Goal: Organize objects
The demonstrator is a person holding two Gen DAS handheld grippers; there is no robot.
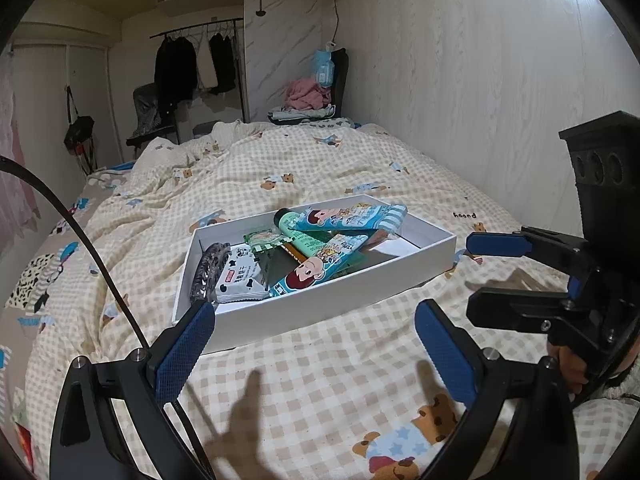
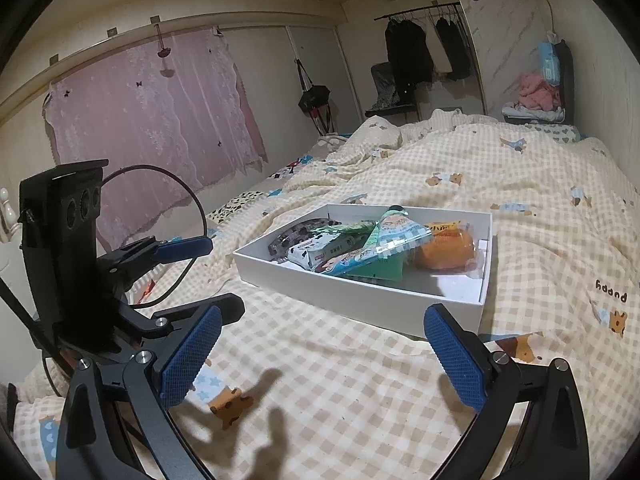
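A white shallow box (image 1: 320, 304) (image 2: 360, 294) lies on the checked bedspread. It holds cartoon-printed blue snack packs (image 1: 348, 216) (image 2: 400, 228), a green tube (image 1: 300, 236), a white sachet (image 1: 240, 276) (image 2: 320, 250), a dark patterned hair clip (image 1: 208, 272) (image 2: 296, 232) and an orange wrapped bun (image 2: 444, 254). My left gripper (image 1: 316, 344) is open and empty, just short of the box's near wall. My right gripper (image 2: 324, 356) is open and empty, also short of the box. Each gripper shows in the other's view, the right (image 1: 492, 272) and the left (image 2: 200, 276), both open.
The bed (image 1: 360, 380) runs along the white wall (image 1: 480, 80) on the right. A chair with folded clothes (image 1: 312, 100) stands beyond it. A clothes rack (image 1: 192, 60) and pink curtain (image 2: 152, 120) stand at the far side.
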